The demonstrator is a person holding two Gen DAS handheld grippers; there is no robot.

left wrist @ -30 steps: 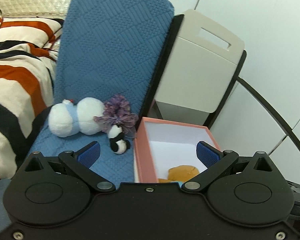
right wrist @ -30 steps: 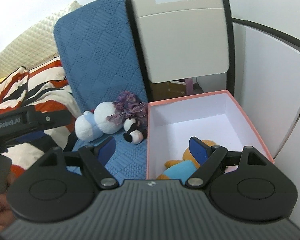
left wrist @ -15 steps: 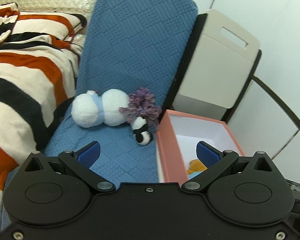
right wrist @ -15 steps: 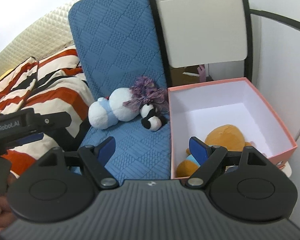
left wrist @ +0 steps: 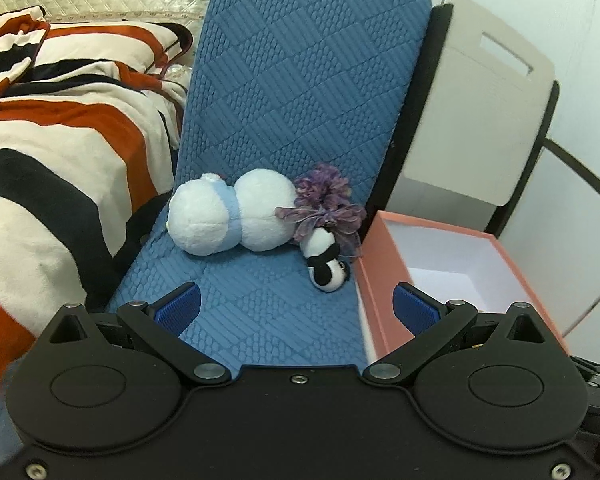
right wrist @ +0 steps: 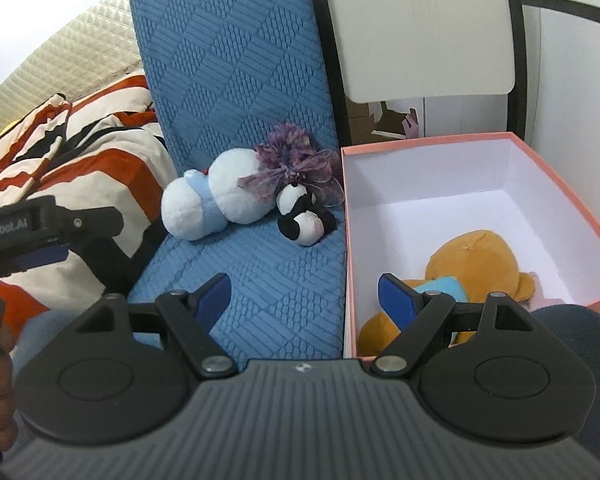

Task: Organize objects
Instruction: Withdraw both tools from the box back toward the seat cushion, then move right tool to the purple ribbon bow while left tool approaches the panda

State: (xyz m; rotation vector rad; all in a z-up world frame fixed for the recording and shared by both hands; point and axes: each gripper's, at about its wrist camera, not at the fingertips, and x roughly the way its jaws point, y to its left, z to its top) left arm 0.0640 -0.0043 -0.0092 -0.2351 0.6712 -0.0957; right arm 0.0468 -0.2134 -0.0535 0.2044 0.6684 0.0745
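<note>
Blue quilted fabric fills the middle of both my views: a padded cushion (left wrist: pixel 292 128) laid as seat and backrest. At the centre of the left wrist frame I see a white plush with a pale blue band (left wrist: pixel 230 218) lying on its side on that cushion, a purple ribbon flower (left wrist: pixel 324 208) touching its right end, and a small panda toy (left wrist: pixel 326 266) just below the flower, close beside the wall of a pink box (left wrist: pixel 374 276) at the right. My left gripper (left wrist: pixel 296 306) hangs released low in the frame, blue pads wide apart with only cushion between them. In the right wrist frame my right gripper (right wrist: pixel 304 296) is likewise spread and grasps nothing, its right pad in front of the box's open top. Inside the box, at the lower right, lies an orange plush in a light blue top (right wrist: pixel 468 268). A striped blanket (left wrist: pixel 52 152) covers the left side.
</note>
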